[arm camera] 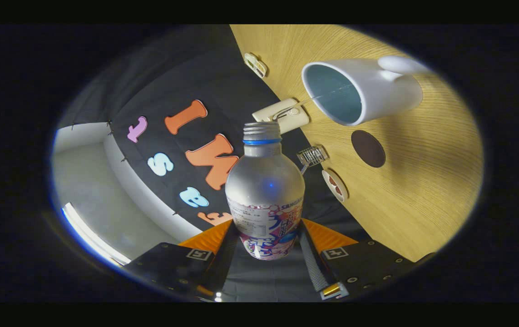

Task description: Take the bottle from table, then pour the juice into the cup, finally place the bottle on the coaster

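The gripper (266,240) is rolled strongly to one side, so the table appears tilted. Its two fingers (313,263) are closed on the lower part of the bottle (264,181), one pressing on each side.

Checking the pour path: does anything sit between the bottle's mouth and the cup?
Nothing visible does. The hand-held gripper is shut on the bottle, and open air separates its uncapped mouth from the white cup.

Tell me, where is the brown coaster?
In the gripper view, the coaster lies on the wooden table, beside the white cup, beyond the held bottle.
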